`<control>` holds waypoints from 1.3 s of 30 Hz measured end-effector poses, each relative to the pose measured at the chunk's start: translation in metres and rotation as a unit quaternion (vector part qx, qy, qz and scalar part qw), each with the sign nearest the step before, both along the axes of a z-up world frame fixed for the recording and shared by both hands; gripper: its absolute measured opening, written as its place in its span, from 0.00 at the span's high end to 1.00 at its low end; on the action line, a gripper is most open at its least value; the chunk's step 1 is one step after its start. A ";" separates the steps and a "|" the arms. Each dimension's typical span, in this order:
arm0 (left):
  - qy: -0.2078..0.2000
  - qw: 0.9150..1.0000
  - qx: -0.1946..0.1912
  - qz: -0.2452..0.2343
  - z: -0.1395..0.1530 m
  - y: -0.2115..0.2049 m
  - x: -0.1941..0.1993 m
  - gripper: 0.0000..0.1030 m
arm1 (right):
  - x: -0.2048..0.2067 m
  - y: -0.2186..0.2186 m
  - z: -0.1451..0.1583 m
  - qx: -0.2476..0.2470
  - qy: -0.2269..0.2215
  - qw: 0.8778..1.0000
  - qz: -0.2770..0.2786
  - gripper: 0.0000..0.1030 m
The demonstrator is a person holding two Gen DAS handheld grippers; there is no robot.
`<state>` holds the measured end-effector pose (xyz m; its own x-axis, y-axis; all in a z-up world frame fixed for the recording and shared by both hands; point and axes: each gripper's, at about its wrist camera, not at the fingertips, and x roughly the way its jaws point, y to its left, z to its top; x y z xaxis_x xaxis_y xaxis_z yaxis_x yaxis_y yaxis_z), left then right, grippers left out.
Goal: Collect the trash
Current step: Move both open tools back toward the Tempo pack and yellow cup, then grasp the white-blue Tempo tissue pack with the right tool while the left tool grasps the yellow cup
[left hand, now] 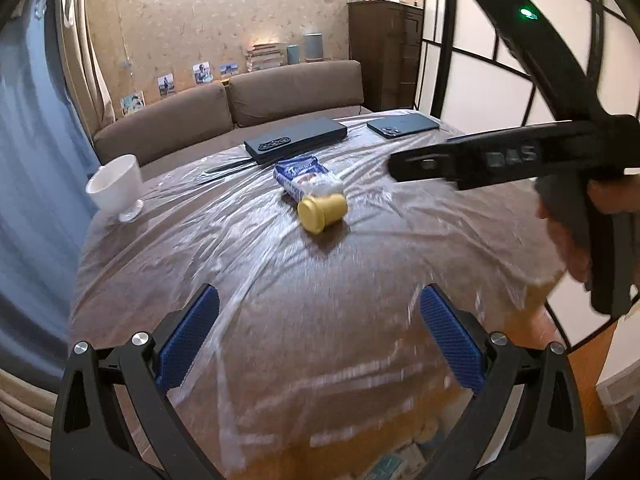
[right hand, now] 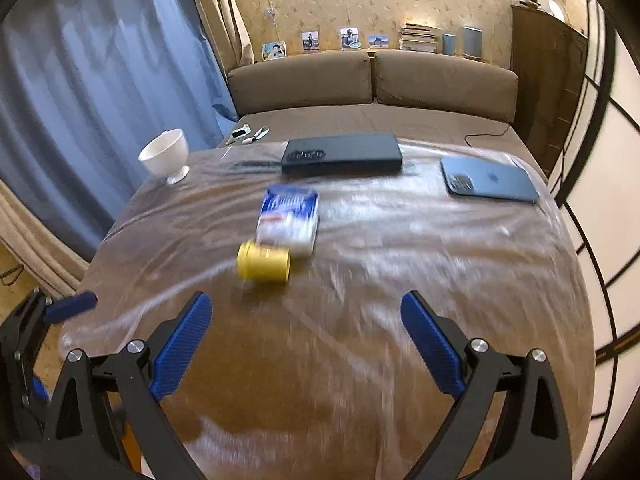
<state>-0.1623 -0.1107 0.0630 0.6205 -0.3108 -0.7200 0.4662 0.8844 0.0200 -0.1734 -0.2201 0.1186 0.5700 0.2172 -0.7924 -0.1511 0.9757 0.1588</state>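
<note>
Plastic-covered table (right hand: 400, 280) | your left gripper (left hand: 320, 312) and right gripper (right hand: 306, 316) both gape, empty | step: approach | next: close on yellow cup (right hand: 264, 266), then blue-white wrapper (right hand: 290, 216).

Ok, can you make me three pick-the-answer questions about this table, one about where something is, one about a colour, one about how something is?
1. Where is the white cup?
A. at the table's left far corner
B. on the phone
C. in the jaws

2. What colour is the little tub by the snack packet?
A. red
B. yellow
C. green

3. How is the tub?
A. upright
B. on its side
C. held

Answers: 1 A, it stands at the edge by the blue curtain; 2 B, it is plainly yellow; 3 B, it lies flat beside the packet, and both the left gripper and right gripper are open and empty.
</note>
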 end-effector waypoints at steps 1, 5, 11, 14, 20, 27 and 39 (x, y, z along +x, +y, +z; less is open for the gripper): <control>0.002 1.000 -0.004 0.003 -0.001 -0.003 0.008 0.02 | 0.009 0.001 -0.003 0.001 0.005 1.000 0.001 0.09; 0.012 1.000 -0.008 0.022 -0.009 -0.015 0.034 0.02 | 0.050 0.007 -0.017 0.007 0.033 0.999 0.009 0.09; 0.031 0.999 -0.009 0.039 -0.028 -0.030 0.061 0.02 | 0.090 0.025 -0.038 -0.006 0.064 0.997 0.033 0.09; 0.046 0.998 -0.016 0.047 -0.036 -0.035 0.071 0.02 | 0.102 0.032 -0.048 -0.010 0.076 0.996 0.040 0.09; 0.054 0.997 -0.017 0.060 -0.044 -0.041 0.081 0.02 | 0.117 0.039 -0.057 -0.009 0.089 0.995 0.049 0.10; 0.057 0.997 -0.014 0.051 -0.044 -0.047 0.088 0.02 | 0.124 0.043 -0.064 -0.040 0.096 0.992 0.066 0.17; 0.067 0.997 -0.011 0.038 -0.046 -0.051 0.099 0.08 | 0.131 0.040 -0.068 -0.050 0.095 0.992 0.073 0.45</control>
